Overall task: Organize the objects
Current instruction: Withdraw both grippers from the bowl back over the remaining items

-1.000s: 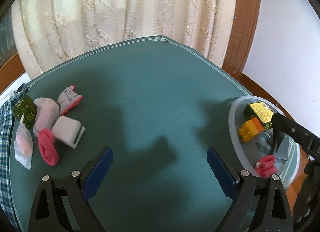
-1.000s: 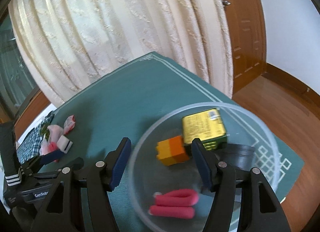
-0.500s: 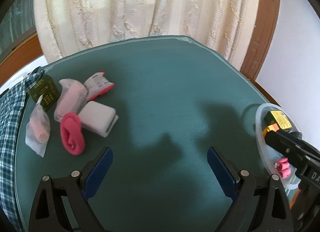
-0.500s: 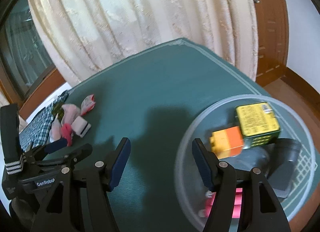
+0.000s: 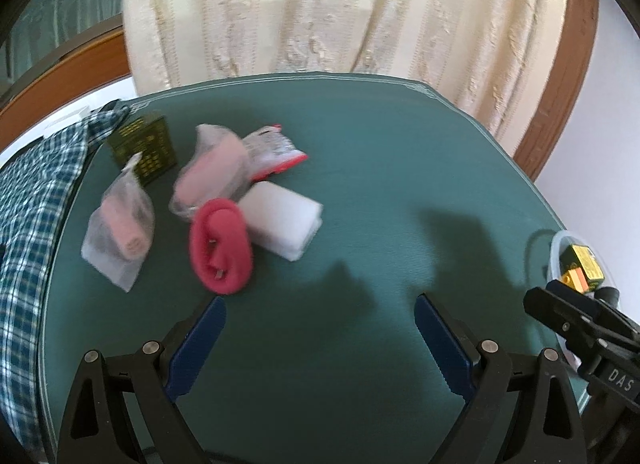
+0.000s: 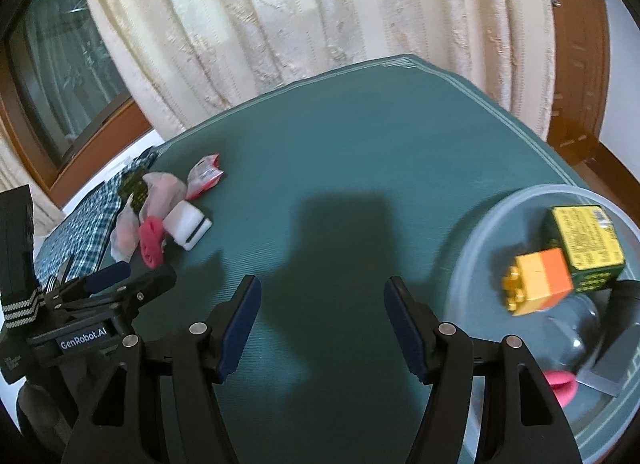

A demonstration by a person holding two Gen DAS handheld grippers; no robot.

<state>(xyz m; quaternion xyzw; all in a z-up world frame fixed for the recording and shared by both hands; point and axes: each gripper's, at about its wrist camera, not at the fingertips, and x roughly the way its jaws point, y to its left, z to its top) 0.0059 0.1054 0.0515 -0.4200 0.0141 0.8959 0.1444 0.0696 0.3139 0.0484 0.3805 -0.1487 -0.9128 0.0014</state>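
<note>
A small heap lies on the left of the green table [image 5: 360,168]: a rolled pink sock [image 5: 220,250], a white sponge block [image 5: 280,224], two clear bags with pale pink rolls [image 5: 120,230], a red-edged packet [image 5: 276,152] and a dark green box [image 5: 146,154]. My left gripper [image 5: 320,324] hovers open just in front of the pink sock, nothing between its fingers. My right gripper [image 6: 322,304] is open over bare table, left of the clear bowl [image 6: 472,248]. The bowl holds an orange-yellow brick [image 6: 540,282], a green-yellow box [image 6: 586,236], a grey object and a pink sock [image 6: 562,386].
A blue checked cloth [image 5: 28,224] hangs over the table's left edge. Cream curtains [image 5: 340,8] and wooden frames stand behind the table. The bowl sits at the table's right edge, above a wooden floor. In the right wrist view the left gripper's body [image 6: 100,296] shows at lower left.
Both grippers have moved left across the table. The heap has come closer to the left gripper's fingers, and the bowl has slid from under the right gripper toward the right edge of view.
</note>
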